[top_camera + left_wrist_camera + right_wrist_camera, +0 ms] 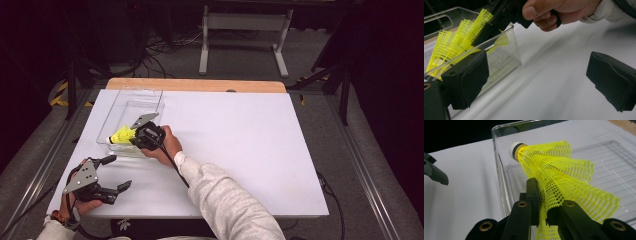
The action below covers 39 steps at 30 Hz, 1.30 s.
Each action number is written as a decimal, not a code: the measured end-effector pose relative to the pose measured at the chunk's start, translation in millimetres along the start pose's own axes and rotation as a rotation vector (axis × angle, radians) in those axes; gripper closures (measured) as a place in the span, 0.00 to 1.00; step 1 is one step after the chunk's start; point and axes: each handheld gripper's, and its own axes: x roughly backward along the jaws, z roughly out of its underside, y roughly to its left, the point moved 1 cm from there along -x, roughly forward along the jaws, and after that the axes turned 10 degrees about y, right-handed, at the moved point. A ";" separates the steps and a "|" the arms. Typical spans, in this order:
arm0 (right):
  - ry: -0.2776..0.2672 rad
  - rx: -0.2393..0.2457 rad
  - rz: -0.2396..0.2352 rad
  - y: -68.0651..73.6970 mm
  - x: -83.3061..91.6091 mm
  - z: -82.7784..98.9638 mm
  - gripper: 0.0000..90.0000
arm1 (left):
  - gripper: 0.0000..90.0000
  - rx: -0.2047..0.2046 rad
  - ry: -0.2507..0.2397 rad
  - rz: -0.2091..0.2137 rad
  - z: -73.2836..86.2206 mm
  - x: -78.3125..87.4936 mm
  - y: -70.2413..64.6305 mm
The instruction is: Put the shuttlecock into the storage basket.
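White table [240,150], the largest item I log. Clear plastic bin [150,97] at its far left, long and shallow, ribbed floor. Yellow mesh shuttlecock [554,170], white cork tip with a dark band, skirt flattened; I see it at the bin's near end, above the floor, tip angled away. My right gripper [543,215] is clamped on the skirt. My left gripper [112,172], jaws wide apart, holds nothing, just short of the bin's near end.

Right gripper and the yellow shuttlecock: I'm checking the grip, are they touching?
Touching. In the right gripper view, the right gripper has its jaws pinched on the shuttlecock's mesh skirt, no gap.
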 end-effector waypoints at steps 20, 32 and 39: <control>0.011 -0.010 0.003 -0.4 5.9 -0.2 0.71 | 0.06 -0.001 0.001 0.003 -0.3 -1.0 0.0; -0.015 -0.003 0.056 -0.5 30.9 4.9 0.63 | 0.06 -0.003 0.005 0.000 -0.7 -2.1 0.0; -0.035 0.005 0.050 -2.6 41.1 7.5 0.63 | 0.06 -0.006 0.007 0.000 -0.9 -2.9 0.3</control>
